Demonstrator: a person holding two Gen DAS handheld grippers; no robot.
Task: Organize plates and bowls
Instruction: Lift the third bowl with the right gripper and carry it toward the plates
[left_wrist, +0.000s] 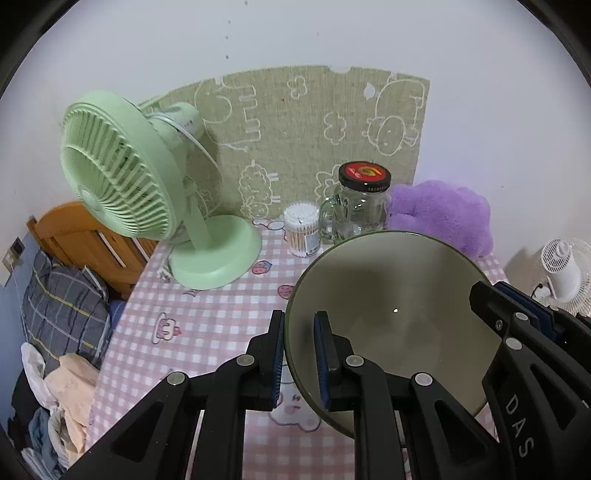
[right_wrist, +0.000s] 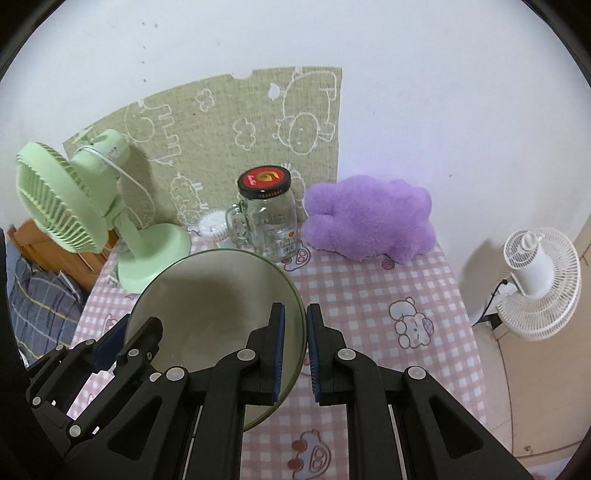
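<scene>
A large olive-grey bowl (left_wrist: 388, 295) is held up over the pink checked tablecloth (left_wrist: 207, 306). My left gripper (left_wrist: 299, 350) is shut on the bowl's left rim, one finger outside and one inside. My right gripper (right_wrist: 295, 347) is shut on the bowl's right rim in the same way. The bowl also shows in the right wrist view (right_wrist: 210, 295). The right gripper shows at the bowl's right edge in the left wrist view (left_wrist: 517, 317), and the left gripper shows at lower left in the right wrist view (right_wrist: 122, 343). The bowl looks empty inside.
A green desk fan (left_wrist: 122, 166) stands at the back left of the table. A glass jar with a red lid (left_wrist: 364, 206), a tub of cotton swabs (left_wrist: 301, 229) and a purple plush (left_wrist: 443, 214) stand along the back wall. A white fan (right_wrist: 535, 284) stands off the table's right side. A bed lies to the left.
</scene>
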